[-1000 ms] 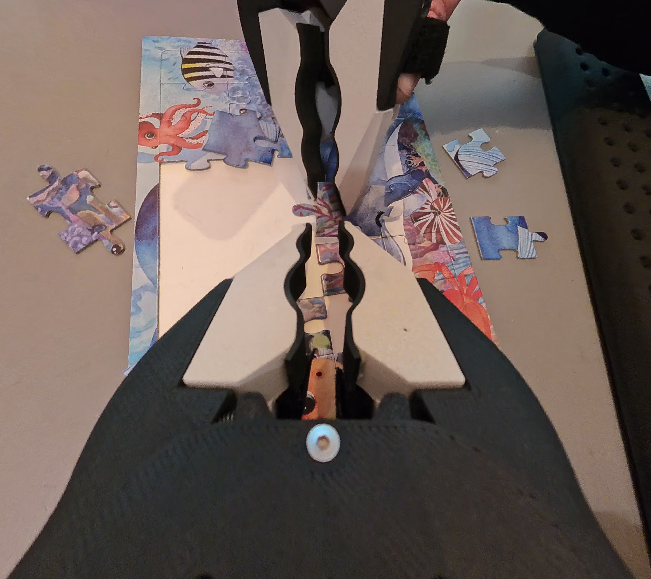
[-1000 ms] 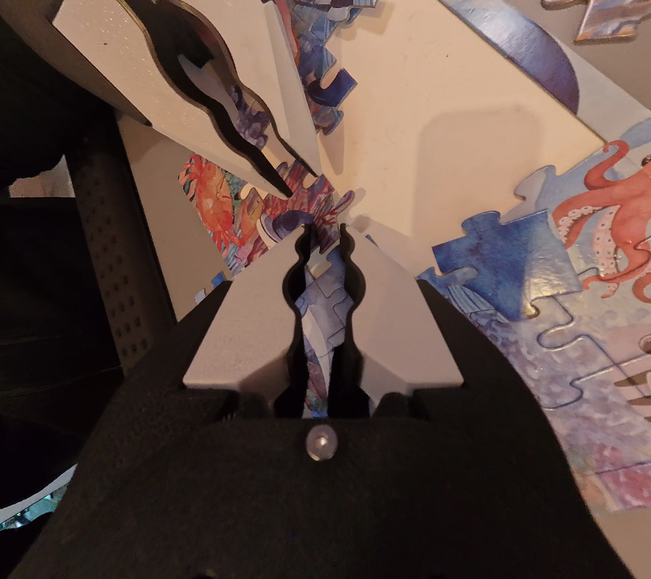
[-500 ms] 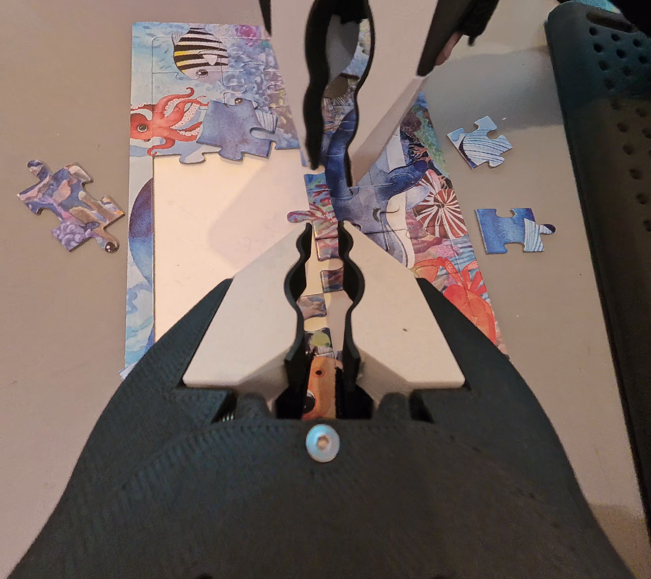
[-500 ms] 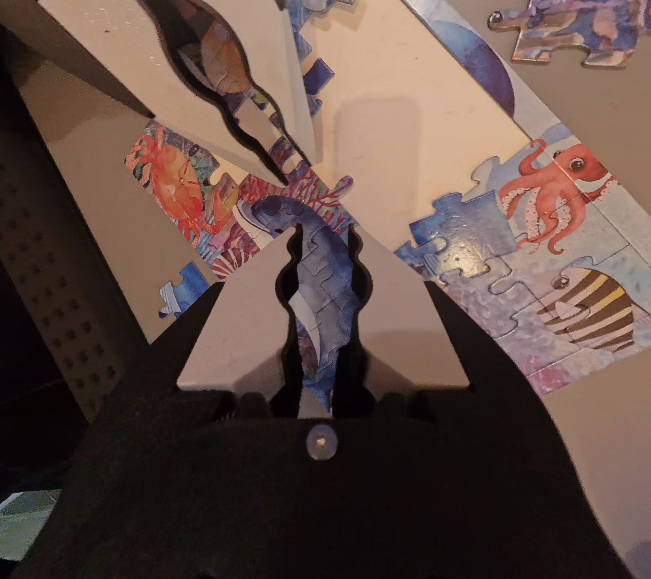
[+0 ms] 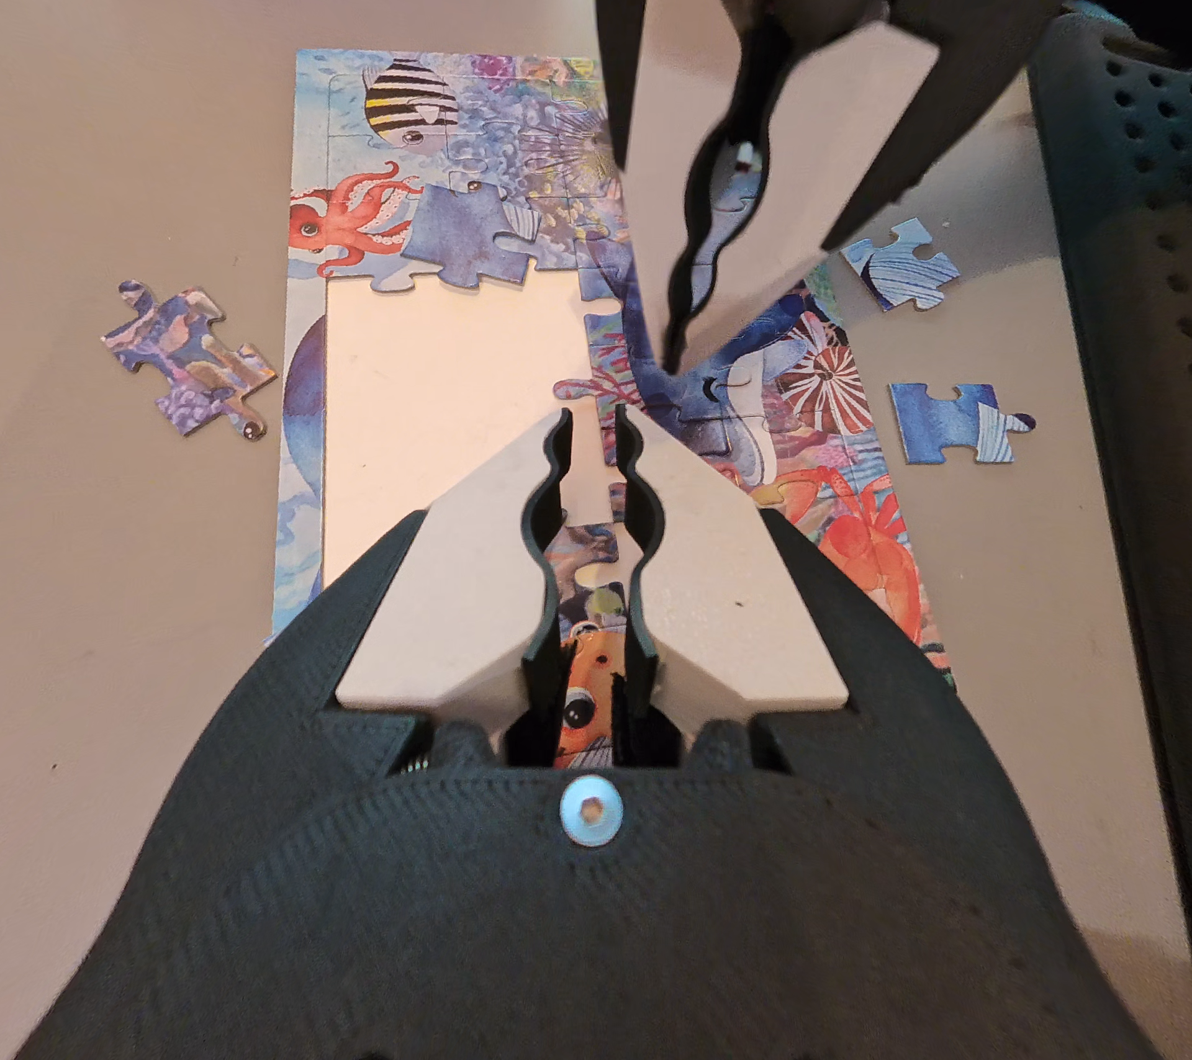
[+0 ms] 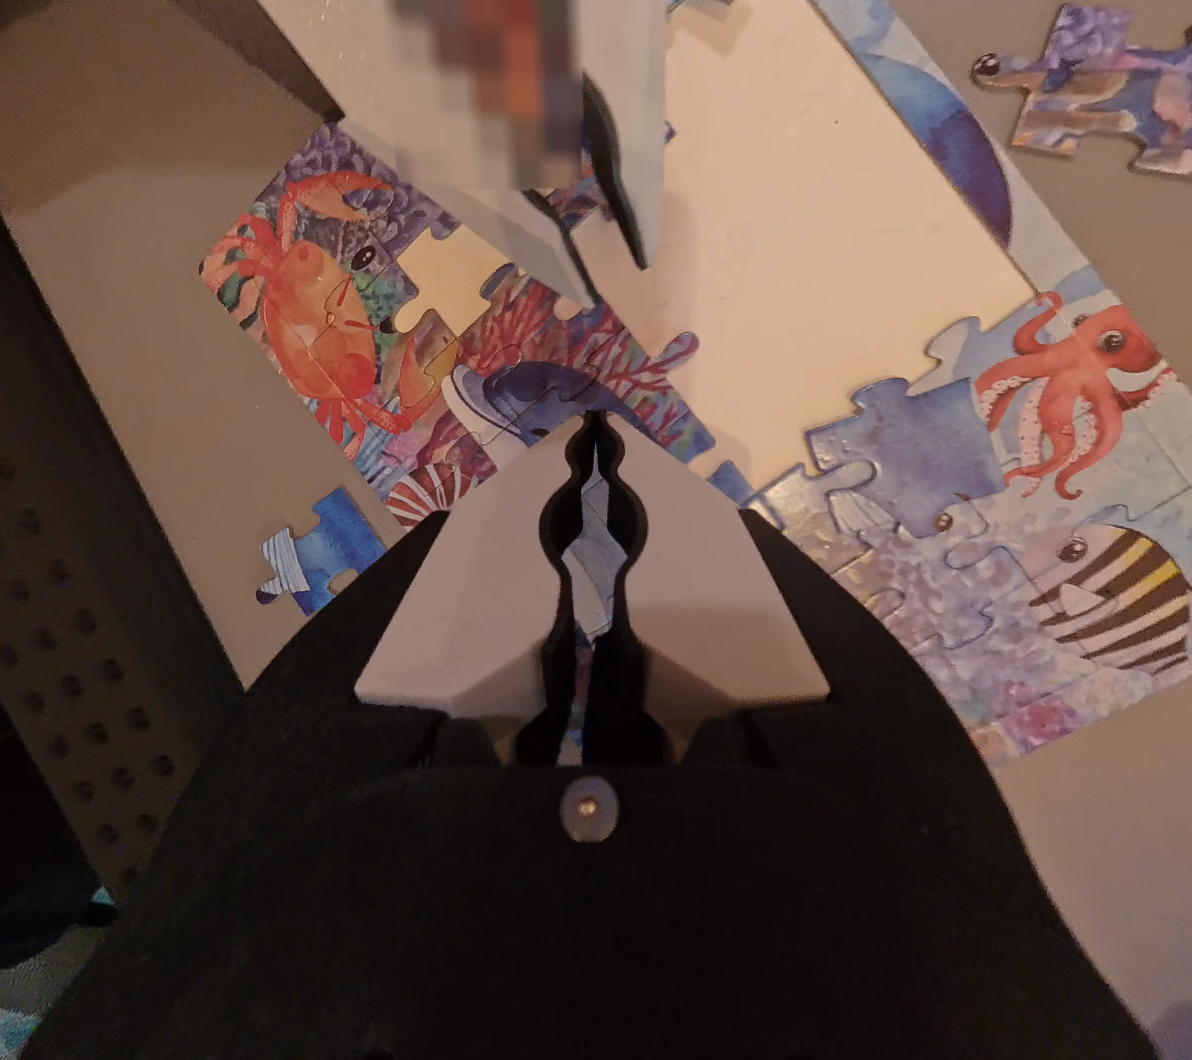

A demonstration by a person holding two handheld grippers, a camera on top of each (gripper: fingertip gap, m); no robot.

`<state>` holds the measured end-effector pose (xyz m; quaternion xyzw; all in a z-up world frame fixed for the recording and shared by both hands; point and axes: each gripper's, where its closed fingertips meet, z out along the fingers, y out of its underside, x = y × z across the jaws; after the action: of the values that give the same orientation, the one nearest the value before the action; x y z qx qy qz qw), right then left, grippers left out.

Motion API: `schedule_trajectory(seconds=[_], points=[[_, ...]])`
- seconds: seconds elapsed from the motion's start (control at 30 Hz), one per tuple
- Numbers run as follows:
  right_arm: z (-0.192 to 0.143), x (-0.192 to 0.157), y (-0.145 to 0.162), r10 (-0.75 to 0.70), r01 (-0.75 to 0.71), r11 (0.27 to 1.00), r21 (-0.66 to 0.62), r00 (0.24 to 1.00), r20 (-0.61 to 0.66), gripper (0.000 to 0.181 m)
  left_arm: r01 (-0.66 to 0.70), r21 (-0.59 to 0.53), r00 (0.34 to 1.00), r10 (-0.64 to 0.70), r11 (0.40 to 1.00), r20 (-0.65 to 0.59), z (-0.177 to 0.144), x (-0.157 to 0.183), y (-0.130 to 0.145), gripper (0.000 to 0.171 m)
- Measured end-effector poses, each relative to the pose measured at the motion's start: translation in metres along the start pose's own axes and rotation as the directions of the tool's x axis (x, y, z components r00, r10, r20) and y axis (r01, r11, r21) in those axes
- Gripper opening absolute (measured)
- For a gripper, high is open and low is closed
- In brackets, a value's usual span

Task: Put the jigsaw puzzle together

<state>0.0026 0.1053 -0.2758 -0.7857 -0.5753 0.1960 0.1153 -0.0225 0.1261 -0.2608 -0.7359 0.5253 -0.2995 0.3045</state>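
The jigsaw puzzle (image 5: pixel 451 358) is lying flat on the table (image 5: pixel 129 126), only partly filled in. Sea pictures are showing along its far and right sides. Its middle is staying bare and cream. Left of the puzzle, one purple piece (image 5: pixel 188 360) is lying loose. Right of the puzzle, two blue pieces (image 5: pixel 902 273) (image 5: pixel 956 423) are lying loose.

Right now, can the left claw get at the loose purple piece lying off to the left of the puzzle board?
Probably yes: the left claw is empty and the purple piece lies alone on bare table.
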Motion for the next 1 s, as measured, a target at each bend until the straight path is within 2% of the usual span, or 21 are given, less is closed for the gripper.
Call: schedule_trajectory(seconds=[0.13, 0.37, 0.4, 0.53, 0.7, 0.8, 0.87, 0.97, 1.0], points=[[0.005, 0.000, 0.011, 0.000, -0.002, 0.999, -0.049, 0.999, -0.051, 0.000, -0.005, -0.010, 1.000, 0.005, 1.000, 0.009, 0.000, -0.001, 0.002, 0.011], [-0.026, -0.002, 0.015, 0.016, -0.010, 0.999, 0.048, 0.992, -0.122, 0.000, 0.002, -0.006, 0.999, -0.002, 1.000, 0.045, -0.007, -0.007, 0.002, 0.012], [-0.031, -0.006, 0.021, 0.013, -0.007, 0.999, 0.045, 0.992, -0.125, 0.003, 0.005, -0.004, 0.999, -0.005, 1.000, 0.052, -0.008, -0.009, 0.002, 0.012], [-0.042, -0.027, 0.058, 0.053, -0.054, 0.999, -0.008, 0.993, -0.110, 0.036, 0.014, 0.008, 0.998, -0.014, 1.000, 0.064, -0.012, -0.012, 0.001, 0.012], [-0.038, -0.052, 0.100, 0.113, -0.123, 0.991, -0.061, 0.983, -0.143, 0.048, 0.010, -0.001, 0.998, -0.010, 1.000, 0.067, -0.010, -0.011, 0.002, 0.014], [-0.030, -0.061, 0.117, 0.138, -0.153, 0.985, -0.075, 0.974, -0.179, 0.049, 0.012, 0.006, 0.996, -0.012, 1.000, 0.087, -0.013, -0.013, 0.000, 0.017], [-0.027, -0.065, 0.119, 0.143, -0.154, 0.987, -0.040, 0.969, -0.200, 0.050, 0.015, 0.024, 0.993, -0.018, 1.000, 0.115, -0.019, -0.017, -0.003, 0.017], [-0.027, -0.063, 0.120, 0.150, -0.158, 0.987, -0.012, 0.960, -0.235, 0.026, 0.031, 0.061, 0.987, -0.040, 0.998, 0.155, -0.030, -0.025, -0.008, 0.017], [-0.027, -0.063, 0.120, 0.152, -0.158, 0.987, -0.009, 0.960, -0.235, 0.026, 0.031, 0.069, 0.985, -0.043, 0.997, 0.167, -0.033, -0.027, -0.009, 0.018]])
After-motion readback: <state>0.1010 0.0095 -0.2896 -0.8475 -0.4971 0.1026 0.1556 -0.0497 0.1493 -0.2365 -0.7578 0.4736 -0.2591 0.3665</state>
